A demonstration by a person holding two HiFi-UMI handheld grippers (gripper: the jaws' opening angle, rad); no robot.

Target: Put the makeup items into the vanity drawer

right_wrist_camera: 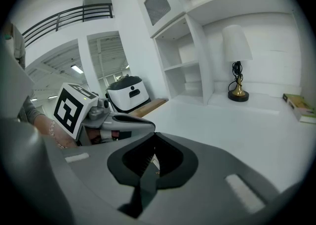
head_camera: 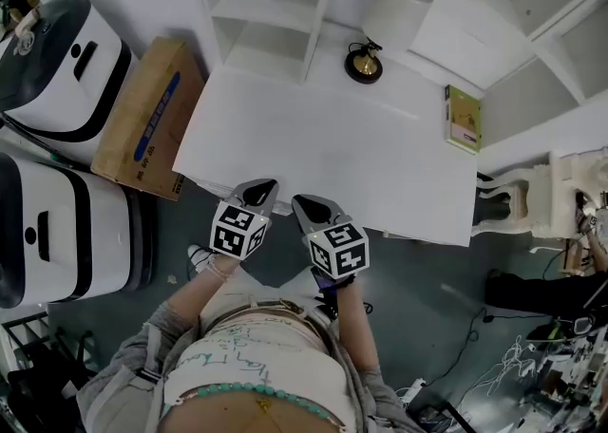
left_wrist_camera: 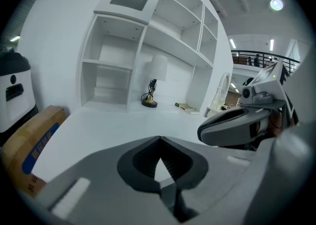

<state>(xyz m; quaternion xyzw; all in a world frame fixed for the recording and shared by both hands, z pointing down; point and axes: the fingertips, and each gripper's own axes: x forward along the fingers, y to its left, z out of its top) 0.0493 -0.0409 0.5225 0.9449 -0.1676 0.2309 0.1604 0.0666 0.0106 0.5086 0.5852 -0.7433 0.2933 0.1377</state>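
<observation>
Torso (head_camera: 252, 365): the person's body fills the bottom of my head view, both arms reaching forward
Left gripper (head_camera: 258, 192): held at the vanity's near edge, tips just over it; in its own view I see the jaws pressed together with nothing between them
Right gripper (head_camera: 310, 205): just beside the left one, tips pointing the same way; its jaws are together too, and hold nothing
Vanity (head_camera: 313, 151): white top, running from the grippers back to the shelves
Drawer: I cannot make one out under the front edge
Carton (head_camera: 144, 118): brown, on the floor just left of the vanity
Machines (head_camera: 52, 65): two white and black units on the floor, left of the carton
Green box (head_camera: 464, 119): flat, lying at the vanity's far right edge, well apart from both grippers; I cannot tell whether it is makeup
Lamp (head_camera: 365, 63): gold base and white shade, standing at the back of the top, left of the green box
Shelves (head_camera: 271, 13): white open compartments rising behind the top
</observation>
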